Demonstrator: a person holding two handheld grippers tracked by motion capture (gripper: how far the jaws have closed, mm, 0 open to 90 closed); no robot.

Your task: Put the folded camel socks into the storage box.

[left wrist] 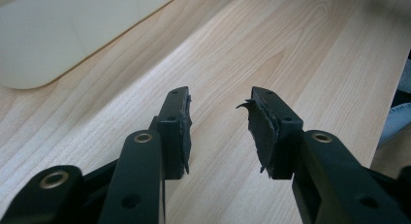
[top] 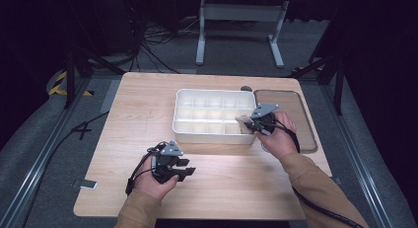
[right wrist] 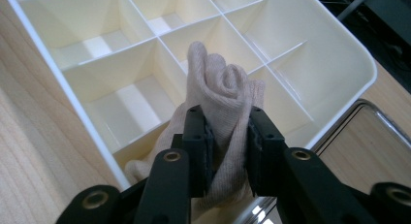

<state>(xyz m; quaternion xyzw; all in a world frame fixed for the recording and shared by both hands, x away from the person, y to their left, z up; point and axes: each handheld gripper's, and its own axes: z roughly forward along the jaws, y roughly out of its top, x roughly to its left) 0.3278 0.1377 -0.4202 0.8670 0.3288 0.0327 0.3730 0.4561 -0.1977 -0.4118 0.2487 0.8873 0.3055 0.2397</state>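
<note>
Two grippers work the table [top: 128, 119]: the left gripper [left wrist: 220, 132] hovers over bare wood, jaws spread with nothing between them; the right gripper [right wrist: 227, 146] clamps a rolled beige cloth [right wrist: 220, 93] above the near right corner of the white divided tray [right wrist: 339, 44].

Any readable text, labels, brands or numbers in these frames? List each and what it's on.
None readable: no print shows on the white plastic divided organiser box, the rolled beige cloth gripped in the right gripper, the clear flat tray or the light wooden table.
</note>
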